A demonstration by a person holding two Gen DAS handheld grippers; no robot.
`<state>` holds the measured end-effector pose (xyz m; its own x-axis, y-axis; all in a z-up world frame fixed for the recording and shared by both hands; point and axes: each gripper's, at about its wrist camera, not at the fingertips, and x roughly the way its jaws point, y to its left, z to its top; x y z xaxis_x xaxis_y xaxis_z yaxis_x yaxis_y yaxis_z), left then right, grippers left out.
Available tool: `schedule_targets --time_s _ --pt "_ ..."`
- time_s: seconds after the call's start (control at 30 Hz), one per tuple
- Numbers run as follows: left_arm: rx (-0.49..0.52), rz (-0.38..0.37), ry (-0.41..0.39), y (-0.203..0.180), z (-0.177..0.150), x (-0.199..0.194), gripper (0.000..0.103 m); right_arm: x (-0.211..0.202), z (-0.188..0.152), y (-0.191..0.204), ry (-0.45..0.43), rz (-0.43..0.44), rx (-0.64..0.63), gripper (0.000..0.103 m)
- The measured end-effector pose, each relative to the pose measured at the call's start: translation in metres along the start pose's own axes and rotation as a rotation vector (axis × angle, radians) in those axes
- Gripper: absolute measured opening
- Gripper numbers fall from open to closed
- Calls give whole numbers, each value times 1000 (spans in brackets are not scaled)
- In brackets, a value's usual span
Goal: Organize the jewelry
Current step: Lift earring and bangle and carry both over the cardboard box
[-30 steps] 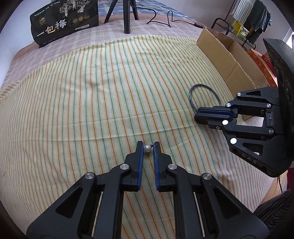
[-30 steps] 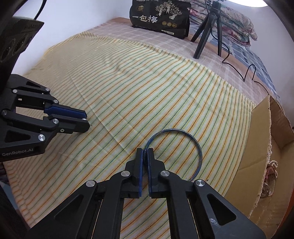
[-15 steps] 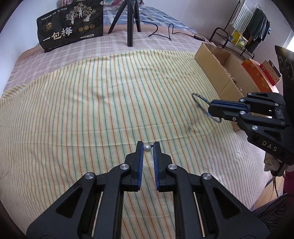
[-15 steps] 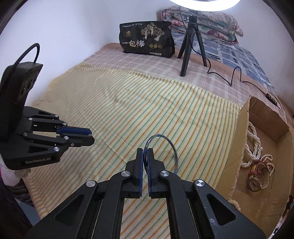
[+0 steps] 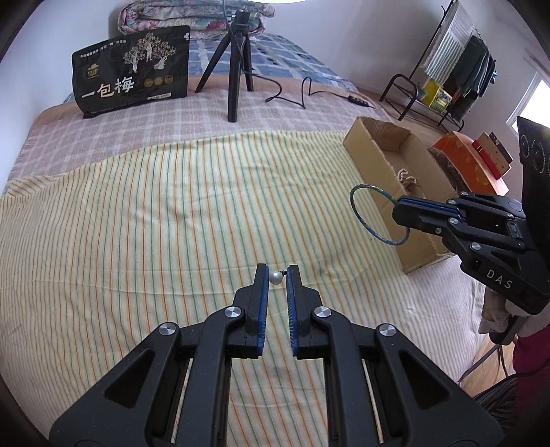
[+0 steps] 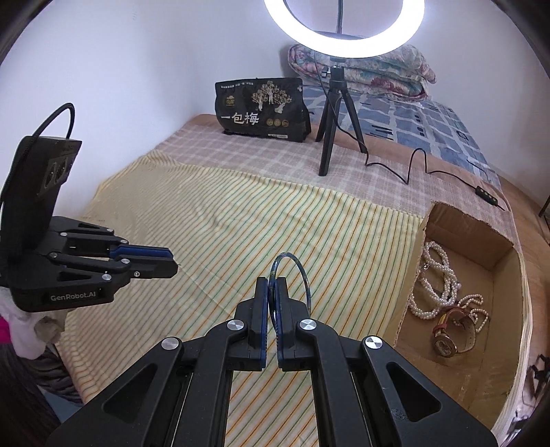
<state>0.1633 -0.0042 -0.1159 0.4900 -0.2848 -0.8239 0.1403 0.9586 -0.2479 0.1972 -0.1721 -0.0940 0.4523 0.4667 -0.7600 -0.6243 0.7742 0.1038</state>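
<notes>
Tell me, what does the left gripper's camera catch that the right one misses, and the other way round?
Only the left wrist view shows the pearl earring pinched in the left gripper, and a clothes rack. Only the right wrist view shows the ring light, plus pearl necklaces and a watch inside the cardboard box. Both show the blue bangle held by the right gripper, the striped cloth and tripod.

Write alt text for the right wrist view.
The right gripper pinches a thin blue bangle above a striped cloth. A cardboard box at right holds pearl strands and a watch; the left gripper is at left.
</notes>
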Motion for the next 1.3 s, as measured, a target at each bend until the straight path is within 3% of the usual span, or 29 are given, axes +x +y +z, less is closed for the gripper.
schedule_targets --time_s 0.73,1.3 --pt "106 -98 -91 -93 33 -13 9 -66 -1 -79 -123 -122 138 2" --pt "175 -157 -82 -163 47 20 9 -87 -37 -140 -101 -206 251 2"
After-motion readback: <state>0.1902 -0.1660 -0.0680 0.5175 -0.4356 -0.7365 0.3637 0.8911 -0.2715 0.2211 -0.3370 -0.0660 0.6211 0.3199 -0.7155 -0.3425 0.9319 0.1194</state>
